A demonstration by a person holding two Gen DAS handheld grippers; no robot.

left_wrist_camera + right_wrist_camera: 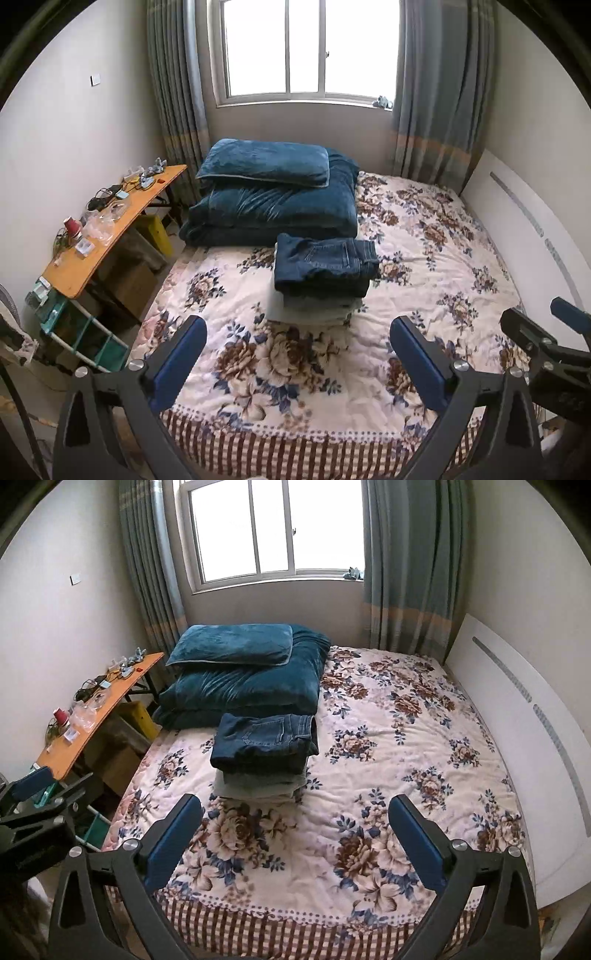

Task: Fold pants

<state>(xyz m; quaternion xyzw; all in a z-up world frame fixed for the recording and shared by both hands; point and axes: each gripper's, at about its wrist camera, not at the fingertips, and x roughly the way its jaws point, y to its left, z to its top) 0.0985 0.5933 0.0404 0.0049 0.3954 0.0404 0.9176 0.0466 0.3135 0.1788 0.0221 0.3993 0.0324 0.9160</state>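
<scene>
The jeans (325, 264) are covering most of the paler folded clothes (314, 308) beneath, so their number is staying unclear. The pillow (264, 162) is hiding the quilt (273, 210) top. Small clutter (107, 214) along the desk (110, 236) far edge is too tiny to identify. The picture's edge is cutting off the right gripper (554, 332) in the left view
</scene>
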